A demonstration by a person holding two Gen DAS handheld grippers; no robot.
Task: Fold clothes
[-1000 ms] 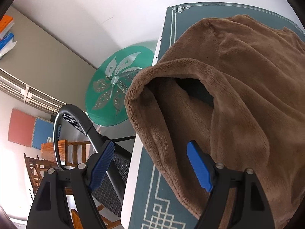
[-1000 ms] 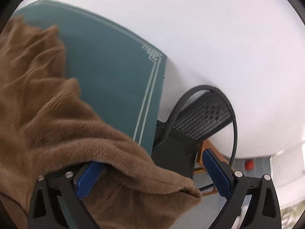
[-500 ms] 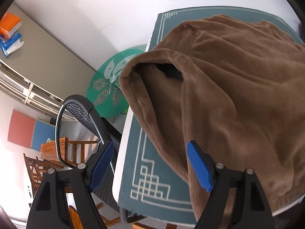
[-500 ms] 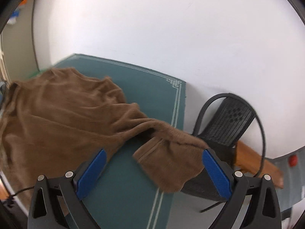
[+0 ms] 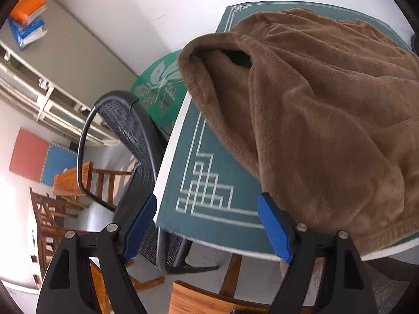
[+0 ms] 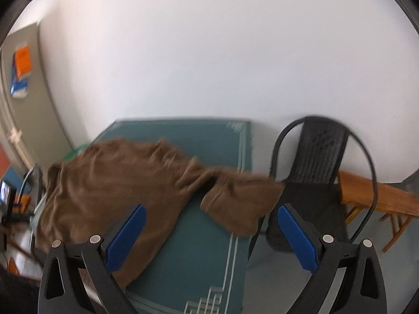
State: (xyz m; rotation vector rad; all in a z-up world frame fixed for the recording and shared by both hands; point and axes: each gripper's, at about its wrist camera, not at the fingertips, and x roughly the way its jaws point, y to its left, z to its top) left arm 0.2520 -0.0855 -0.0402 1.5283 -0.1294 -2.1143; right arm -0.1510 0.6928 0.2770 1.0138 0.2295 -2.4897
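Note:
A brown fleece garment point(image 5: 322, 110) lies spread over a teal mat point(image 5: 209, 172) on a white table. In the left wrist view its open cuff or hem faces up left, and its near edge hangs over the table's front. My left gripper point(image 5: 207, 227) is open, just off the table's near left corner, with nothing between its fingers. In the right wrist view the garment point(image 6: 112, 188) lies across the mat point(image 6: 209, 248) with one sleeve point(image 6: 241, 204) reaching over the right edge. My right gripper point(image 6: 209, 238) is open above the mat, holding nothing.
A black mesh chair point(image 5: 125, 130) stands at the table's left side and another black mesh chair point(image 6: 319, 172) at its right. A green round panel point(image 5: 159, 89) leans by the wall. Wooden furniture point(image 5: 65, 191) stands on the floor to the left.
The right gripper let go of the garment's sleeve and drew back and up; the sleeve now lies on the mat. The left gripper pulled back from the garment toward the table's corner.

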